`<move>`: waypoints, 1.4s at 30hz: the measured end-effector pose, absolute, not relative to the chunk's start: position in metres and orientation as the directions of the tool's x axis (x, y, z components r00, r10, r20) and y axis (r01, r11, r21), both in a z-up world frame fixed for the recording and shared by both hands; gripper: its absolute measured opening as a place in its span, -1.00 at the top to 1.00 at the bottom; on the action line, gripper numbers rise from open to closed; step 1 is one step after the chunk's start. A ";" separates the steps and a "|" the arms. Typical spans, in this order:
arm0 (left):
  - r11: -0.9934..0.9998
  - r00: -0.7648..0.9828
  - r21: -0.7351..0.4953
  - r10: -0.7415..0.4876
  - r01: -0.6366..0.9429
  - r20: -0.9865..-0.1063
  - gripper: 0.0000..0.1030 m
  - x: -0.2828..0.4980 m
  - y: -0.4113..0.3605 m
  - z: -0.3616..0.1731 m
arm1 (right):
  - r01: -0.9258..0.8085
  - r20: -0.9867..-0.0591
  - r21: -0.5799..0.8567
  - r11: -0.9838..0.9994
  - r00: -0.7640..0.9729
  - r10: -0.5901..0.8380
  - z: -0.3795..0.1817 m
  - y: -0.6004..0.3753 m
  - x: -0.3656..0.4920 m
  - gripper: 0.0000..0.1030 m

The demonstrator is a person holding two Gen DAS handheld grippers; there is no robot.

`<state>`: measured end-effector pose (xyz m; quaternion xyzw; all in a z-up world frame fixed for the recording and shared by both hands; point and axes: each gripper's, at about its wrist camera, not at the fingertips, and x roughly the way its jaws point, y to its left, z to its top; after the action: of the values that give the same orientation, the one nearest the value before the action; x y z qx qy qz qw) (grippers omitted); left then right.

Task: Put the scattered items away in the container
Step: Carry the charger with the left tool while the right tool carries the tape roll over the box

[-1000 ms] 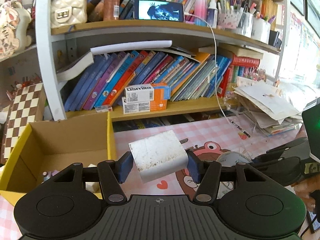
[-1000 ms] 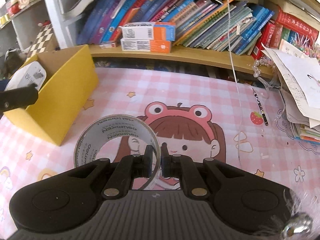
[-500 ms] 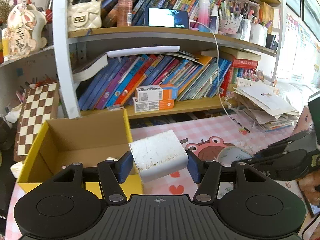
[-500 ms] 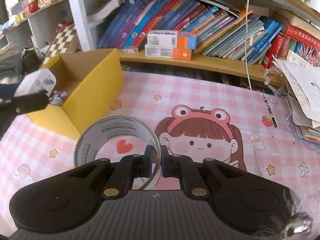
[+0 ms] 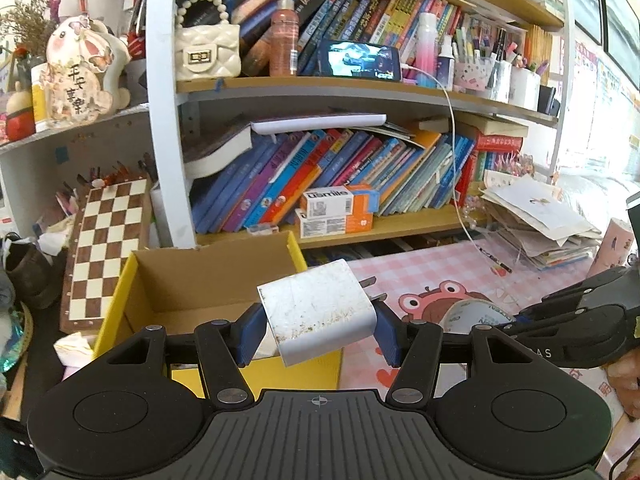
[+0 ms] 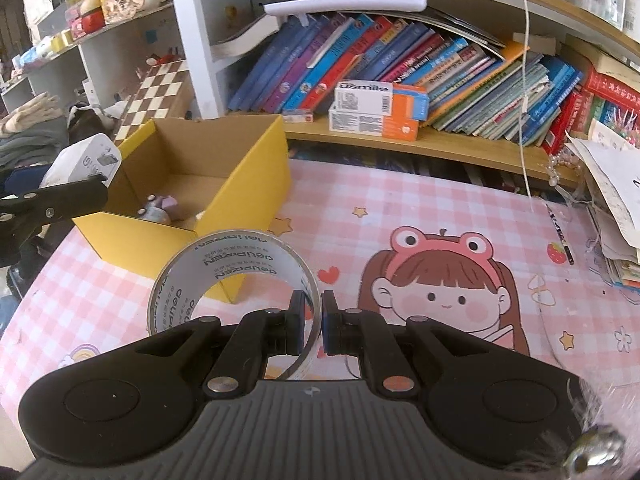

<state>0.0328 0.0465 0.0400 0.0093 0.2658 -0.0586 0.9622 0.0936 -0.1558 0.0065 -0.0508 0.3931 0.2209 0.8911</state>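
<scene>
- The left gripper [image 5: 318, 330] is closed on a white charger [image 5: 316, 310], pressed between both blue pads [image 5: 248, 334], prongs pointing forward.
- The right gripper [image 6: 311, 322] is pinched nearly shut on the wall of a clear tape roll [image 6: 234, 280], which stands out to its left.
- The yellow cardboard box [image 6: 248, 176] lies ahead of both grippers, open, with small items on its bottom.
- Below them is the pink checked mat [image 6: 400, 200].

White charger [image 5: 318, 314], scuffed and tilted, clamped between left gripper [image 5: 318, 330] fingers just above near right corner of yellow cardboard box [image 5: 120, 292]; tape roll [image 5: 474, 314] right of box.
</scene>
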 end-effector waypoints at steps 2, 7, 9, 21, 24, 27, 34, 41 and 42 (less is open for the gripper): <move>0.993 0.852 -0.012 -0.109 0.120 -0.512 -0.10 0.032 0.052 0.041 | -0.434 -0.723 0.081 0.897 0.593 0.353 0.007 -0.151 0.092 0.85; 0.992 0.853 -0.018 -0.116 0.124 -0.509 -0.10 0.030 0.063 0.041 | -0.436 -0.723 0.075 0.897 0.596 0.350 0.009 -0.141 0.088 0.85; 0.992 0.854 -0.020 -0.119 0.126 -0.507 -0.10 0.030 0.066 0.042 | -0.436 -0.722 0.072 0.897 0.598 0.348 0.010 -0.138 0.087 0.85; 0.991 0.869 -0.011 -0.122 0.133 -0.480 -0.10 0.038 0.090 0.051 | -0.455 -0.699 0.039 0.889 0.624 0.350 0.028 -0.115 0.092 0.85; 0.991 0.873 -0.008 -0.121 0.133 -0.472 -0.10 0.042 0.096 0.054 | -0.466 -0.691 0.027 0.884 0.631 0.354 0.034 -0.108 0.095 0.85; 0.991 0.877 -0.005 -0.120 0.133 -0.465 -0.10 0.046 0.102 0.056 | -0.478 -0.689 0.015 0.878 0.632 0.356 0.037 -0.100 0.100 0.85; 0.992 0.882 0.002 -0.114 0.129 -0.458 -0.10 0.058 0.118 0.058 | -0.506 -0.686 -0.014 0.863 0.633 0.359 0.044 -0.083 0.111 0.85; 0.994 0.868 0.003 -0.093 0.108 -0.487 -0.10 0.082 0.137 0.047 | -0.529 -0.688 -0.031 0.848 0.627 0.366 0.047 -0.067 0.125 0.85; 0.994 0.864 0.004 -0.090 0.106 -0.495 -0.10 0.085 0.140 0.044 | -0.532 -0.689 -0.031 0.846 0.624 0.367 0.046 -0.065 0.127 0.85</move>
<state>0.0854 0.1397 0.0443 0.0154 0.2553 -0.0506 0.9654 0.1270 -0.0652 0.0462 -0.1169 0.3528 0.2518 0.8936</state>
